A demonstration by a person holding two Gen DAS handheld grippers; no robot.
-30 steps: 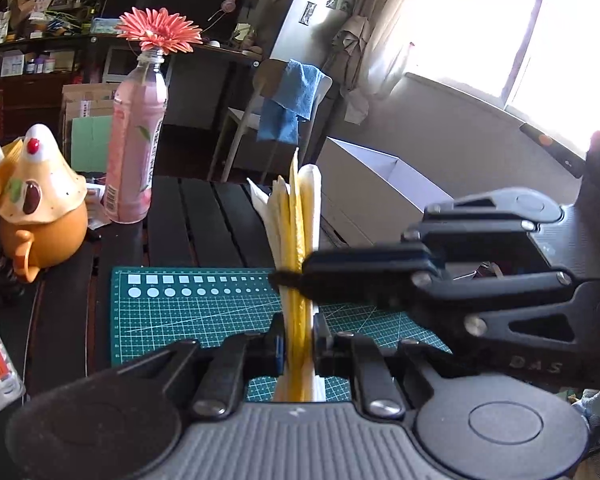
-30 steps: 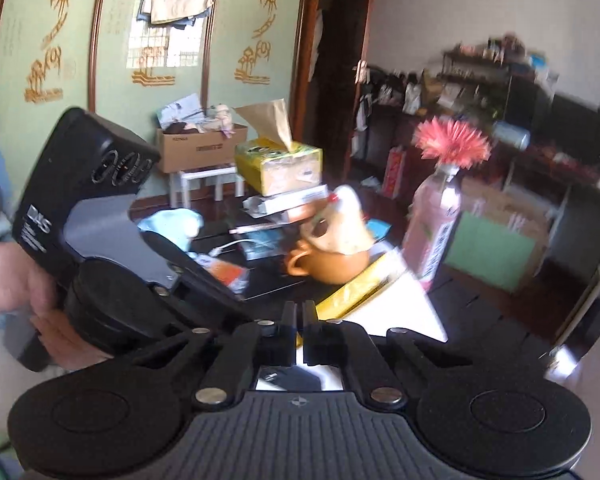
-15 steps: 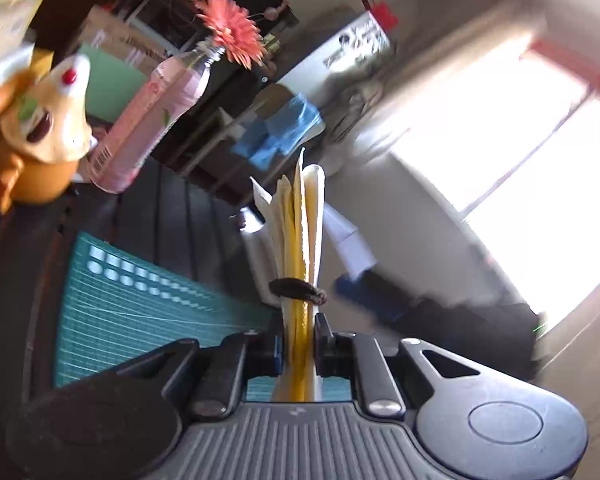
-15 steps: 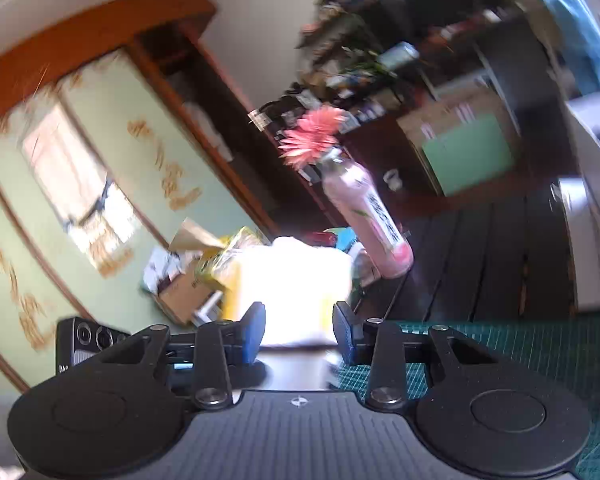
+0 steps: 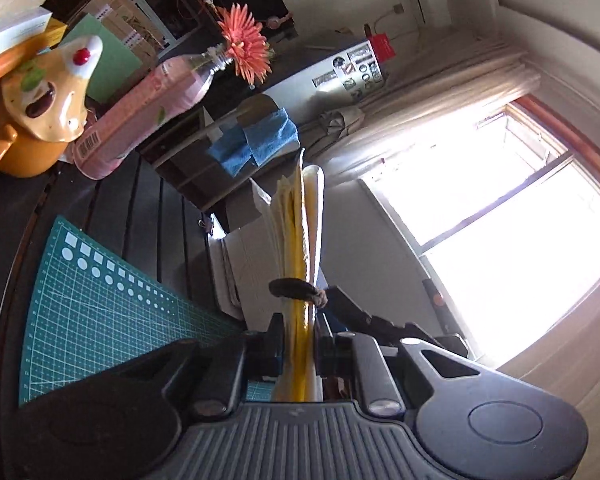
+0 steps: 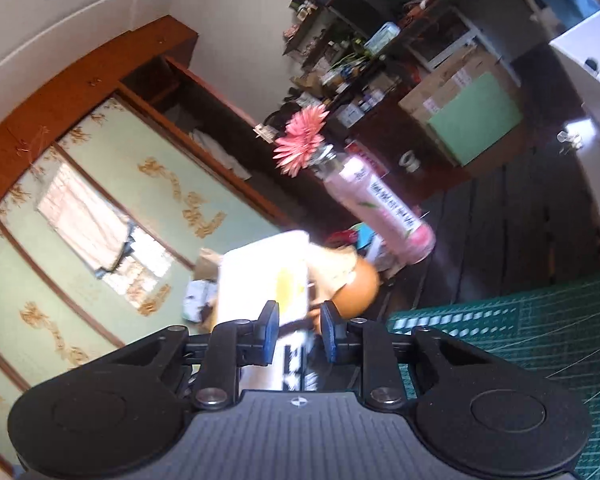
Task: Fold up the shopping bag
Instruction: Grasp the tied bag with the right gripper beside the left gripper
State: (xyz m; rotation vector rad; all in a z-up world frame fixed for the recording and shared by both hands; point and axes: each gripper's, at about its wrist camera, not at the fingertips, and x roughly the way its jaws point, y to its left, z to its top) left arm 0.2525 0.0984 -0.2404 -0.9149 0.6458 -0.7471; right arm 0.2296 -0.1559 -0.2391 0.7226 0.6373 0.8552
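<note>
The folded white and yellow shopping bag [image 5: 300,248] stands edge-on between my left gripper's fingers, with a black band [image 5: 296,289] around it. My left gripper [image 5: 299,346] is shut on the bag and holds it tilted above the green cutting mat [image 5: 100,304]. In the right wrist view the same bag [image 6: 264,280] shows flat-on, just beyond my right gripper [image 6: 298,332]. The right gripper is open and holds nothing; part of the left gripper's dark body shows to the right of the bag in the left wrist view.
A pink bottle with a pink flower [image 5: 148,112] and an orange mushroom-lidded pot [image 5: 40,112] stand on the dark slatted table [image 5: 140,200] beyond the mat. A white box [image 5: 244,264] sits past the table's edge. Both also show in the right wrist view: the bottle [image 6: 380,208], the pot [image 6: 356,284].
My right gripper has opened and let go of the bag, then drawn away. My left gripper keeps the bag and has tilted and lifted.
</note>
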